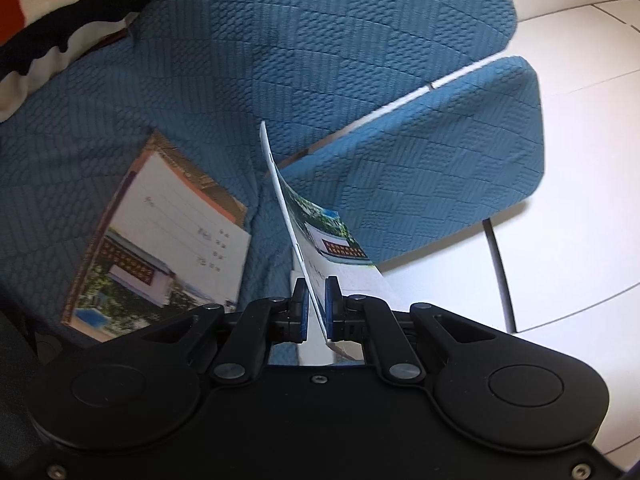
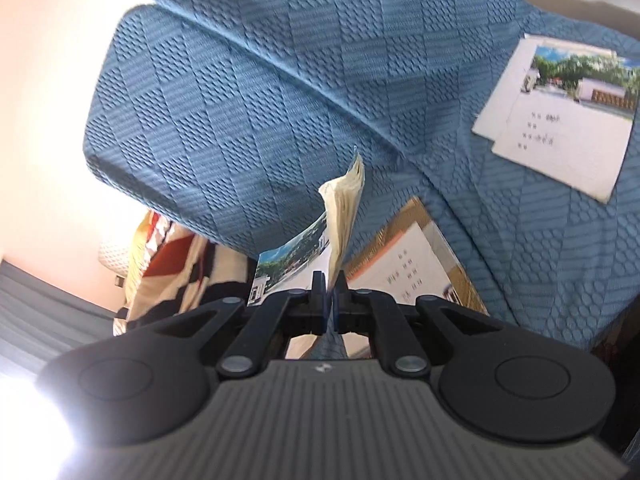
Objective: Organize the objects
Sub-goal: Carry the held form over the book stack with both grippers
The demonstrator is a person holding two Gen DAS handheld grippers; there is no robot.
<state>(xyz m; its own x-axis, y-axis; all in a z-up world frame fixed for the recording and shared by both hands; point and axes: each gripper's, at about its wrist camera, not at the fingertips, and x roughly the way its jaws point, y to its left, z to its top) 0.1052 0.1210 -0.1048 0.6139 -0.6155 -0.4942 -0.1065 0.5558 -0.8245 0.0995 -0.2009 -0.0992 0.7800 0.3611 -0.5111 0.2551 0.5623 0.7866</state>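
My left gripper (image 1: 316, 304) is shut on the lower edge of a thin notebook (image 1: 320, 236) with a photo cover, held on edge above the blue sofa seat (image 1: 280, 60). Another notebook with an orange border (image 1: 160, 252) lies flat on the seat, left of it. My right gripper (image 2: 330, 300) is shut on a notebook (image 2: 344, 208) whose cream pages fan upward, its photo cover hanging to the left. Beneath it an orange-bordered notebook (image 2: 408, 264) lies on the sofa. Two overlapping white notebooks (image 2: 560, 120) rest on the seat at the upper right.
A blue quilted cushion or armrest (image 1: 432, 152) bulges at the right of the left wrist view, over a white tiled floor (image 1: 580, 160) and a dark chair leg (image 1: 500, 272). A patterned red, black and cream pillow (image 1: 60, 12) lies at the upper left.
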